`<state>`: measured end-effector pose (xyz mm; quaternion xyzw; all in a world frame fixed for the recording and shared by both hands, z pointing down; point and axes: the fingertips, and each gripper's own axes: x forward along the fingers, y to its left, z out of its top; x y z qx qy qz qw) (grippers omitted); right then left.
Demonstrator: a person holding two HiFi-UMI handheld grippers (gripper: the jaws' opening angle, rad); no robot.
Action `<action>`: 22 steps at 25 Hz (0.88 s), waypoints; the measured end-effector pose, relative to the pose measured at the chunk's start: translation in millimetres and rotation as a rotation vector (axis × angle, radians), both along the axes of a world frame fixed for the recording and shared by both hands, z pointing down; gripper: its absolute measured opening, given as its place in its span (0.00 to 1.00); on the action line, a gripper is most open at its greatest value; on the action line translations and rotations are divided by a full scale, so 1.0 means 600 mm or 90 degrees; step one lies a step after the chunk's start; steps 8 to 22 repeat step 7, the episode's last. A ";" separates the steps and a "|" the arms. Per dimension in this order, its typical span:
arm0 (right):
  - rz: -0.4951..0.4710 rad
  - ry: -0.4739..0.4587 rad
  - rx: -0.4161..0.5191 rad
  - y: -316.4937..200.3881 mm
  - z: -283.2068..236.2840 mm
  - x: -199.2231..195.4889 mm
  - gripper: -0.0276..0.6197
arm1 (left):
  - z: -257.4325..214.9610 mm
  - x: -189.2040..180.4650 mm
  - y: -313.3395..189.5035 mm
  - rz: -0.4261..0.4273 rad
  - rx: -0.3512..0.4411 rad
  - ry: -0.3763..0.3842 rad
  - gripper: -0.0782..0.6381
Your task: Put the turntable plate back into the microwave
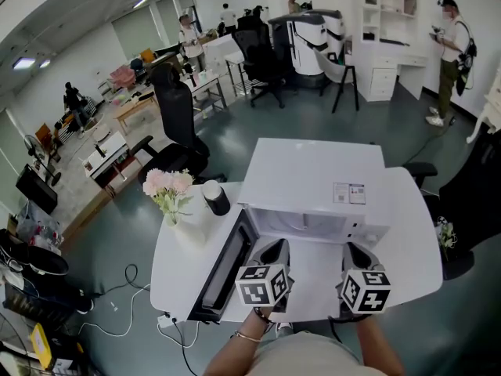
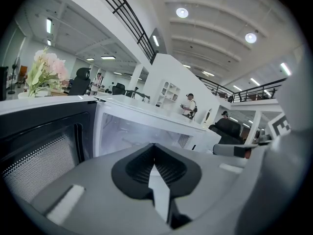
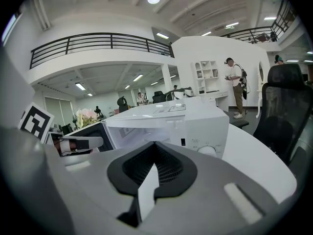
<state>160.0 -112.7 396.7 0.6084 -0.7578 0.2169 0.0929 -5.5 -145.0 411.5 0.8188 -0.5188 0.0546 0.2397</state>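
The white microwave (image 1: pixel 313 177) stands on the white table (image 1: pixel 411 237) with its dark-windowed door (image 1: pixel 227 269) swung open to the left. Its pale cavity (image 1: pixel 305 224) faces me; a faint curved edge shows on its floor, and I cannot tell whether that is the turntable plate. My left gripper (image 1: pixel 274 251) is just in front of the opening beside the door, shut with nothing in it (image 2: pixel 154 147). My right gripper (image 1: pixel 356 254) is level with it near the control panel (image 3: pixel 215 148), also shut and empty (image 3: pixel 155 146).
A vase of pink flowers (image 1: pixel 171 190) and a black cylinder (image 1: pixel 215 197) stand on the table left of the microwave. Black office chairs sit behind (image 1: pixel 176 124) and to the right (image 1: pixel 470 202). A cable and power strip (image 1: pixel 166 319) lie at the table's near left.
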 end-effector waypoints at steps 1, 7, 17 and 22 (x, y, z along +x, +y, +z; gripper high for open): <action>0.000 0.000 0.000 -0.001 0.001 0.000 0.06 | 0.001 0.000 -0.001 0.000 0.000 0.000 0.11; -0.001 -0.003 -0.001 -0.001 0.000 -0.001 0.06 | -0.001 -0.001 -0.003 -0.001 -0.001 0.002 0.11; -0.001 -0.003 -0.001 -0.001 0.000 -0.001 0.06 | -0.001 -0.001 -0.003 -0.001 -0.001 0.002 0.11; -0.001 -0.003 -0.001 -0.001 0.000 -0.001 0.06 | -0.001 -0.001 -0.003 -0.001 -0.001 0.002 0.11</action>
